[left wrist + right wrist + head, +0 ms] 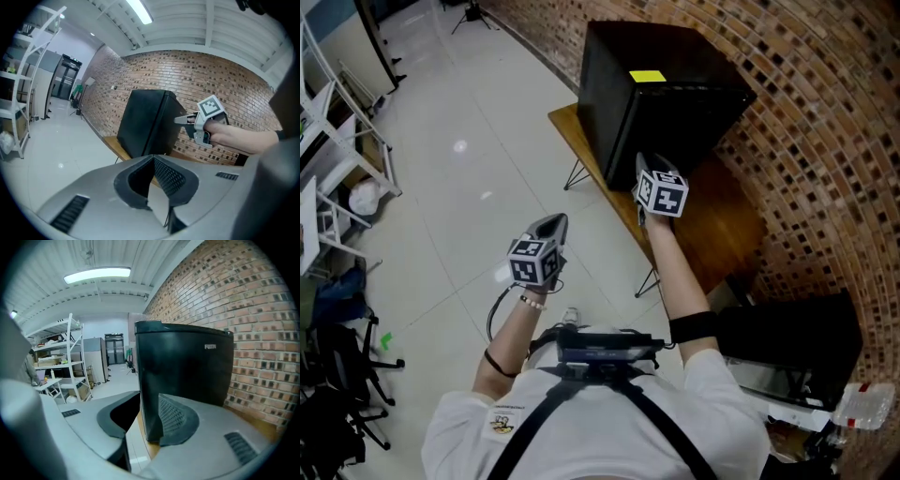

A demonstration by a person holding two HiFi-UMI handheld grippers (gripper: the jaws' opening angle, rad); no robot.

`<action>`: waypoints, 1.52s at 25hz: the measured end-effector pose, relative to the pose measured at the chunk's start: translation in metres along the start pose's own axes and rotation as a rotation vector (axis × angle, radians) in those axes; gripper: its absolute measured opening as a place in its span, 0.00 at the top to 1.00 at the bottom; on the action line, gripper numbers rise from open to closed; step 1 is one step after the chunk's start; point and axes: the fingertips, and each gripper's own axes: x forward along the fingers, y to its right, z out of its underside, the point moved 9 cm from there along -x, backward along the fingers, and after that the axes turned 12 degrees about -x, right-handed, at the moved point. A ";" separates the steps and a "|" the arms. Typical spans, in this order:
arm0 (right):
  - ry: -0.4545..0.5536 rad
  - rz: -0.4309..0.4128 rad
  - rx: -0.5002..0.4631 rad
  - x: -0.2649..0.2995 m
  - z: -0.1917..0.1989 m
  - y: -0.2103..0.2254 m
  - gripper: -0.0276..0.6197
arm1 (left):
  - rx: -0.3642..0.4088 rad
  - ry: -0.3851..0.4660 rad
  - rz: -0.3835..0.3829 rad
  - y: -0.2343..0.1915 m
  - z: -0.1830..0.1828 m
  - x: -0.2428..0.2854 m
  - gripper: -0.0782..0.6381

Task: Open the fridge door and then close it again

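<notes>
A small black fridge (661, 94) stands on a wooden table (722, 225) against the brick wall, its door closed and a yellow sticker (647, 76) on top. My right gripper (642, 159) is at the fridge's near face. In the right gripper view its jaws (149, 399) stand apart, with the vertical edge of the fridge (187, 362) lined up just beyond the gap; nothing is pinched. My left gripper (555, 221) hangs over the floor to the left of the table, shut and empty (154, 161). From the left gripper view I see the fridge (145, 124) and the right gripper (180, 120) beside it.
White shelving (337, 141) lines the left side of the room. Black chairs (337, 375) crowd the lower left. A black cabinet (797, 328) sits right of the person, with a plastic bottle (862, 408) near it. The brick wall (825, 141) runs behind the table.
</notes>
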 end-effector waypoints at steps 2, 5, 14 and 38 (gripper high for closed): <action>0.005 -0.029 0.019 -0.032 0.023 0.006 0.78 | 0.022 -0.007 0.030 0.019 0.003 0.011 0.89; 0.016 -0.038 0.031 -0.088 0.057 0.014 0.78 | 0.061 -0.029 0.079 0.052 0.009 0.025 0.89; 0.005 -0.022 0.141 -0.227 0.136 0.051 0.95 | 0.191 -0.099 0.226 0.156 0.046 0.065 0.89; 0.009 0.050 0.264 -0.323 0.200 0.109 0.95 | 0.215 -0.127 0.256 0.241 0.110 0.070 0.89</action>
